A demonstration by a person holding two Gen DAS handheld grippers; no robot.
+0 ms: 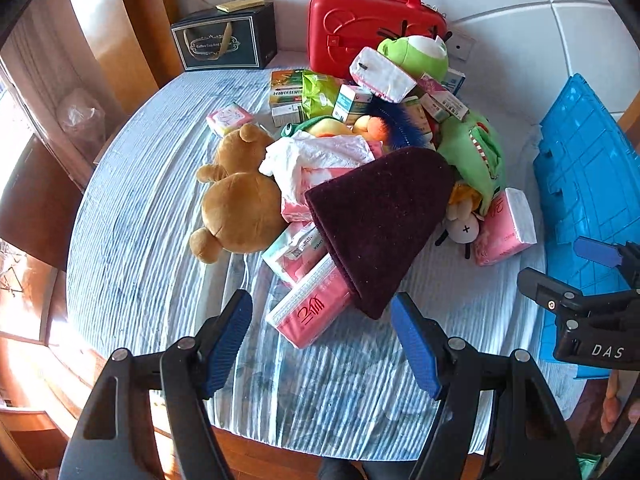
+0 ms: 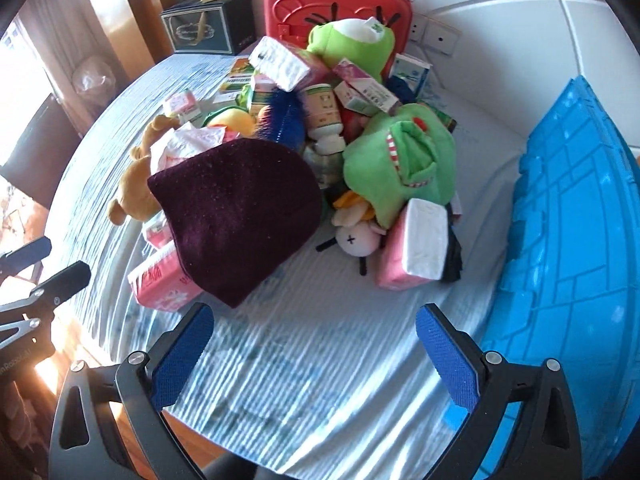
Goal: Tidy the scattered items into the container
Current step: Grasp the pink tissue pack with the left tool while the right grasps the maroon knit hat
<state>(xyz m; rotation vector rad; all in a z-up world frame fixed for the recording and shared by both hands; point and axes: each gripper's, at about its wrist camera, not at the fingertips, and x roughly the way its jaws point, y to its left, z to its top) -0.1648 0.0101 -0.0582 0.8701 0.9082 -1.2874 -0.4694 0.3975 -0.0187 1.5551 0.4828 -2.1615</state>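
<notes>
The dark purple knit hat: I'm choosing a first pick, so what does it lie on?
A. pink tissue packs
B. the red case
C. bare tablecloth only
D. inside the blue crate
A: the dark purple knit hat drapes over pink tissue packs, which stick out beneath its edge.

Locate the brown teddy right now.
Left wrist view: the teddy lies on the striped cloth at the pile's left edge, beside the maroon hat, partly under white tissue.

Striped cloth (image 1: 132, 280) on round table, dark gift box (image 1: 226, 42) by the wall, wall sockets (image 2: 434, 34)
</notes>
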